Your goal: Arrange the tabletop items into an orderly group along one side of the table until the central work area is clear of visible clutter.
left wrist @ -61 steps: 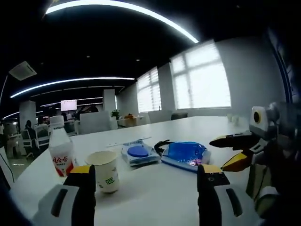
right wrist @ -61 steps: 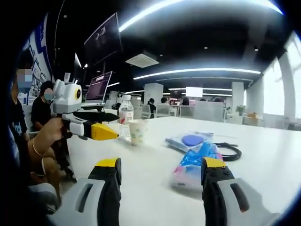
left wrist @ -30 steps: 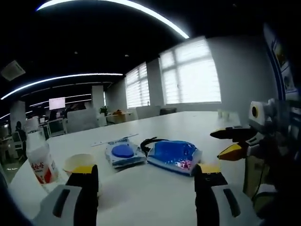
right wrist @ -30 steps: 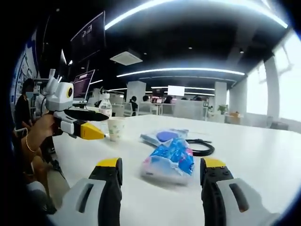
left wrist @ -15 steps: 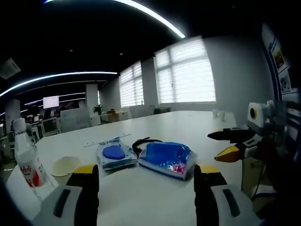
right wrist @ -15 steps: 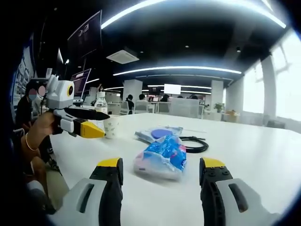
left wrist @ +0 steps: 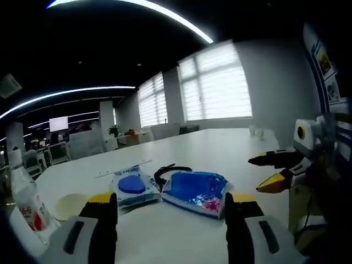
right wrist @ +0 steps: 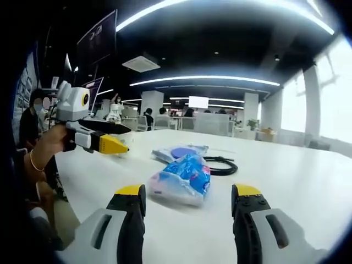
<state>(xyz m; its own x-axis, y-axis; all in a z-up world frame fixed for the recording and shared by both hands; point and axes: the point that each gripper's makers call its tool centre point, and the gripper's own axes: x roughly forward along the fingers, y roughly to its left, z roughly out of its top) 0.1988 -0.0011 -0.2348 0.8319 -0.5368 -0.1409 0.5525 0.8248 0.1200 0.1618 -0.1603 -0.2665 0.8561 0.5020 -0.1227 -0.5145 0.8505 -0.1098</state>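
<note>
The crinkly blue plastic snack bag (right wrist: 182, 177) lies on the white table (right wrist: 297, 181) straight ahead of the right gripper (right wrist: 187, 203), whose yellow-tipped jaws stand spread and empty; just behind it sit a flat clear packet with a round blue disc inside (right wrist: 179, 152) and a coiled black cable (right wrist: 220, 165). The bag looks light, soft and slippery (probably air-puffed, so it may squash or skid) — a pinch on its sealed end seam should hold better than across the belly. The left gripper (left wrist: 168, 212) also hangs open over the same cluster — paper cup (left wrist: 69, 205) and white plastic bottle with a red label (left wrist: 27, 201) off to its left.
</note>
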